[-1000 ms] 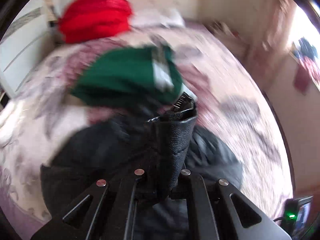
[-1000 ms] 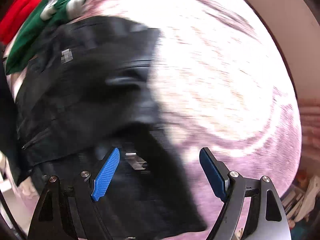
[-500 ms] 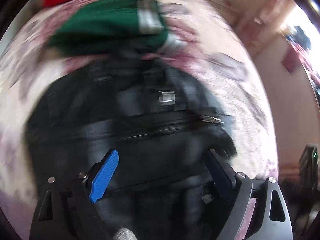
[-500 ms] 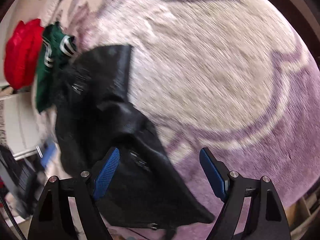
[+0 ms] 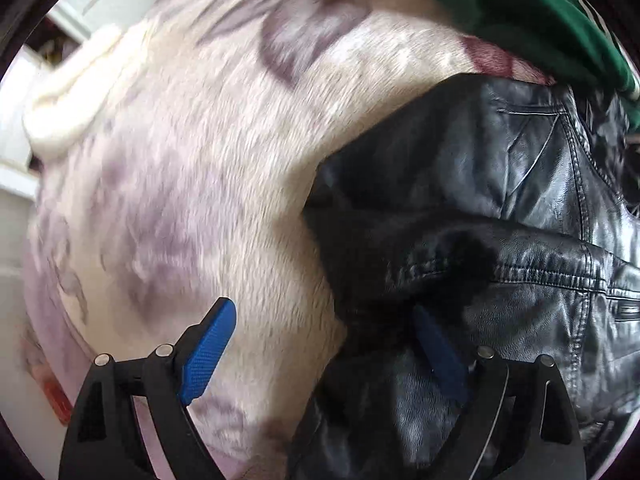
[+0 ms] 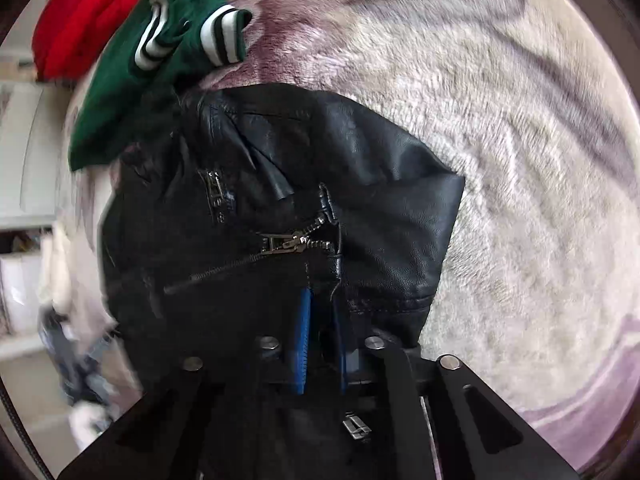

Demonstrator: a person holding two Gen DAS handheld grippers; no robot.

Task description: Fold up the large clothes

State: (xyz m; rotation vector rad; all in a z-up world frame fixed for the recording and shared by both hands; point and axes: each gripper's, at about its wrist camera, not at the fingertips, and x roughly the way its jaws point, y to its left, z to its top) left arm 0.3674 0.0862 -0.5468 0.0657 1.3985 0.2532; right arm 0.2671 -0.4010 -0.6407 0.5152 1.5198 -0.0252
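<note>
Between the blue pads (image 6: 304, 344) of the right gripper (image 6: 320, 344), whose jaws are pressed nearly together, a fold of the black leather jacket (image 6: 360, 184) is pinched near its zip (image 6: 288, 242); the left gripper (image 5: 324, 344) has its jaws wide, one pad over the blanket (image 5: 180, 160) and the other over the jacket's edge, gripping nothing. Beyond the jacket, which lies crumpled on the blanket, sits a green top (image 6: 132, 92) touching its far edge, with a red garment (image 6: 80, 20) behind

The blanket (image 6: 520, 140) lies bare to the right of the black jacket (image 6: 320, 184), while the green garment (image 6: 132, 92) and red garment (image 6: 80, 20) crowd its far-left edge.
</note>
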